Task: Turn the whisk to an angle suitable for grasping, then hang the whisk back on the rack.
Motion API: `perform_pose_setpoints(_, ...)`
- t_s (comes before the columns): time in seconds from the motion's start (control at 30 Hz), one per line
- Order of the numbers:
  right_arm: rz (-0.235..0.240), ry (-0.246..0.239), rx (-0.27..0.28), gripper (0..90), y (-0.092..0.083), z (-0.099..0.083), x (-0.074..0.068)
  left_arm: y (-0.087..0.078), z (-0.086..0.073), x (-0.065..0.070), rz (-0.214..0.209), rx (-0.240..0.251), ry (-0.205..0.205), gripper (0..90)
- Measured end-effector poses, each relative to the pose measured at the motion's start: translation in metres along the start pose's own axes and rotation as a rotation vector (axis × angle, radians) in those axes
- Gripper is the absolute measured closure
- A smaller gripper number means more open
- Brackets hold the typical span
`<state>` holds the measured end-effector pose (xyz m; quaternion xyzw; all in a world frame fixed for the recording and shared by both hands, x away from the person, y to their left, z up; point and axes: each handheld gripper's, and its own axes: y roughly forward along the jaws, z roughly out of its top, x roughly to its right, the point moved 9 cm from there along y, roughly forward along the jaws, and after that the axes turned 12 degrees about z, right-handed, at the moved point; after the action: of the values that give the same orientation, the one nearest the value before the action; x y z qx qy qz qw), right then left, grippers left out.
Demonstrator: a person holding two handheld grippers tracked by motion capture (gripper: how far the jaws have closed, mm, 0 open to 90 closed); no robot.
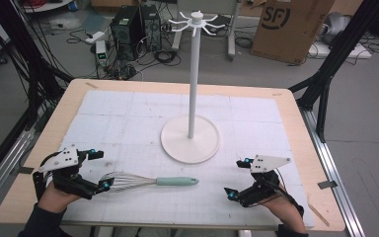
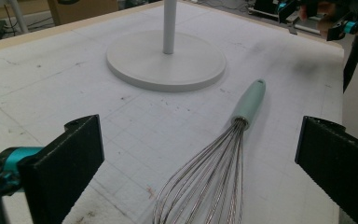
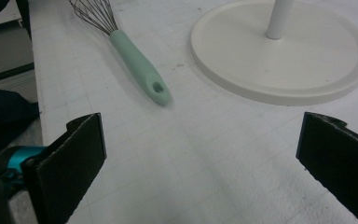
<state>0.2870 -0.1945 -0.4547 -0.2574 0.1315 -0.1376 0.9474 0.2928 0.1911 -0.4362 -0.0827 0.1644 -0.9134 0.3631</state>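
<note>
A whisk (image 1: 148, 181) with a steel wire head and a mint-green handle (image 2: 249, 102) lies flat on the white mat near the front, handle pointing right. My left gripper (image 1: 101, 170) stands open at the wire end; in the left gripper view (image 2: 200, 144) the wires lie between the wide jaws with neither pad touching them. My right gripper (image 1: 235, 177) is open at the front right with nothing between its jaws. Its own view (image 3: 200, 140) looks toward the whisk handle (image 3: 140, 65), which lies a short way off.
A white hook stand rises mid-table on a round base (image 1: 177, 143), its pole (image 1: 193, 74) ending in a crown of hooks; the base (image 3: 279, 60) lies just beyond the whisk. The gridded mat (image 1: 128, 113) covers the wooden table. Computers, cables and a cardboard box (image 1: 288, 24) stand on the floor behind.
</note>
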Motion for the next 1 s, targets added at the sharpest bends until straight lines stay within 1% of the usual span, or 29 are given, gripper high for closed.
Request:
perform_pose_setpoints(0.13,0.008,0.005,-0.006,0.5,-0.001,-0.004,-0.001,-0.001,-0.001,0.001,-0.004,-0.004,0.007,1.7)
perform_pose_setpoints(0.17,-0.001,0.004,-0.007,0.6,-0.001,-0.005,0.0,-0.002,-0.001,0.001,-0.003,-0.002,0.007,1.7)
perform_pose_setpoints(0.23,0.002,0.015,0.001,0.6,-0.003,-0.006,0.0,-0.002,0.0,0.001,-0.001,-0.001,0.008,1.7)
perform_pose_setpoints(0.3,0.004,0.012,0.003,0.5,-0.003,-0.006,-0.002,-0.002,0.0,0.001,-0.002,-0.001,0.008,1.7)
perform_pose_setpoints(0.37,0.006,-0.002,0.001,0.6,-0.003,-0.005,-0.003,-0.002,-0.001,0.002,-0.009,-0.002,0.005,1.7)
perform_pose_setpoints(0.47,0.027,0.005,-0.003,0.6,-0.003,-0.004,-0.005,-0.002,-0.001,0.003,-0.02,-0.002,0.011,1.7)
perform_pose_setpoints(0.5,0.032,0.002,-0.003,0.6,-0.002,-0.004,-0.006,-0.002,0.0,0.005,-0.029,0.004,0.009,1.7)
perform_pose_setpoints(0.6,0.038,0.009,-0.004,0.6,-0.002,-0.005,-0.008,-0.002,0.001,0.006,-0.044,0.009,0.012,1.7)
perform_pose_setpoints(0.63,0.039,0.008,-0.005,0.6,-0.002,-0.005,-0.008,-0.001,0.002,0.007,-0.042,0.009,0.014,1.7)
perform_pose_setpoints(0.7,0.035,-0.005,-0.002,0.6,-0.004,-0.004,-0.007,-0.002,0.005,0.009,-0.044,0.02,0.033,1.7)
perform_pose_setpoints(0.8,0.038,-0.006,0.001,0.6,-0.005,-0.004,-0.008,-0.003,0.011,0.015,-0.057,0.033,0.046,1.7)
perform_pose_setpoints(0.9,0.039,-0.003,0.007,0.6,-0.006,-0.004,-0.008,0.0,0.013,0.019,-0.075,0.019,0.054,1.7)
perform_pose_setpoints(0.97,0.035,-0.003,0.009,0.6,-0.007,-0.004,-0.007,0.003,0.014,0.02,-0.085,0.007,0.052,1.7)
perform_pose_setpoints(1.0,0.034,-0.001,0.01,0.6,-0.008,-0.004,-0.007,0.004,0.014,0.02,-0.093,0.003,0.044,1.7)
